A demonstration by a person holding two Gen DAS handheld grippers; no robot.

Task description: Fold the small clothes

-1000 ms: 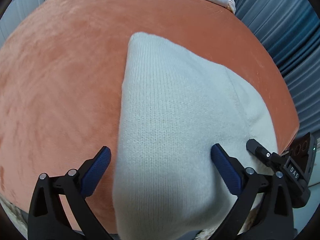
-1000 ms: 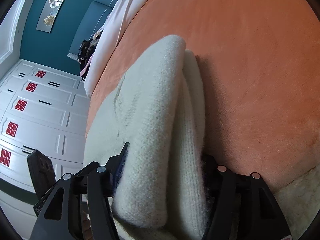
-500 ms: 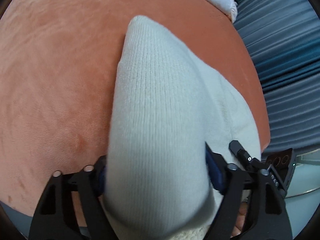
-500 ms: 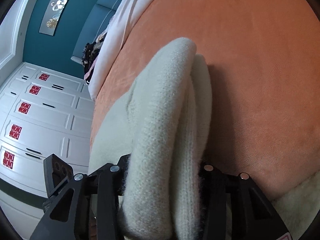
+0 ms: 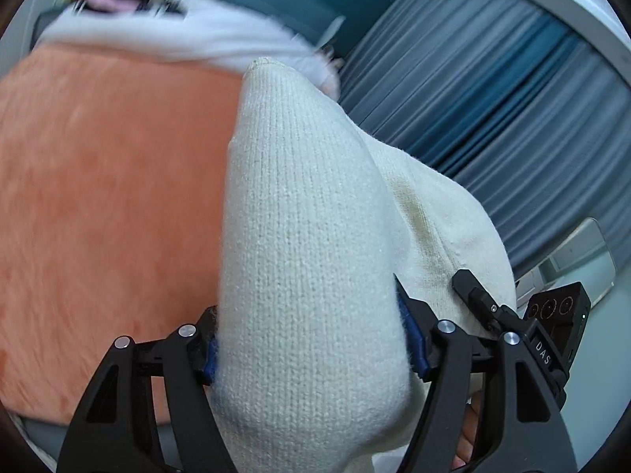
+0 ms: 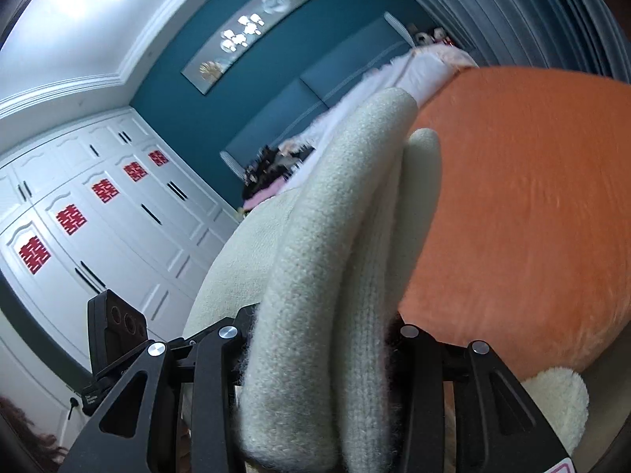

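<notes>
Left gripper [image 5: 311,339]: jaws closing, clamped on folded cream knit garment [image 5: 311,205]. Right gripper [image 6: 319,335]: gripping same garment above orange blanket [image 6: 524,213].

The letters "DAS" [image 5: 543,352] stand in white on a small black block, mounted on the black device at the lower right edge of the left wrist view. In the right wrist view, red double-happiness signs [image 6: 34,254] are stuck on the white wardrobe doors [image 6: 118,236], one to a panel, in a row. A small label on the black device at lower left there is too blurred to read.
</notes>
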